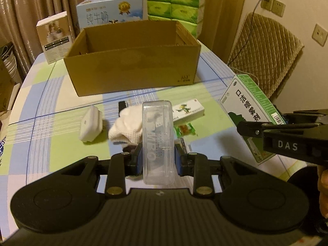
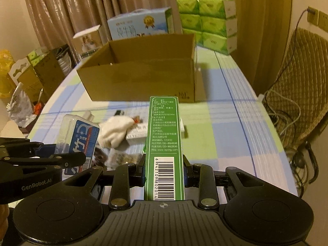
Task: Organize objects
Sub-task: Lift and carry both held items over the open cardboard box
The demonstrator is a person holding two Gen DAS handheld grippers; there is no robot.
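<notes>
The left gripper (image 1: 157, 162) is clamped on a clear plastic case (image 1: 158, 141), its blue pads pressing both long sides, and the case hangs above the checked tablecloth (image 1: 61, 106). The right gripper (image 2: 164, 172) is clamped on a tall green and white carton (image 2: 164, 143), barcode edge toward the camera, also held clear of the table. In the right wrist view the case shows a blue and red label, while in the left wrist view the carton's white face carries large dark characters.

Beyond both stands an open cardboard box (image 1: 133, 69), flaps down. Its floor is mostly hidden by the near wall; only a pale speck shows at the inside back corner, too small to make out.

Between the box and the grippers lie a white cloth (image 1: 127, 129), a small white soap-shaped block (image 1: 91, 126), a long flat pack with a green figure (image 1: 189, 111), and a green wrapper (image 1: 184, 130), partly covered by the case. A dark item behind the cloth is mostly hidden.

Behind the box stand a blue milk carton with a handle (image 1: 110, 10), a white box with a pet photo (image 1: 54, 37), and stacked green tissue packs (image 1: 176, 4). A quilted chair back (image 1: 264, 55) is at the right, cut off by the frame.
</notes>
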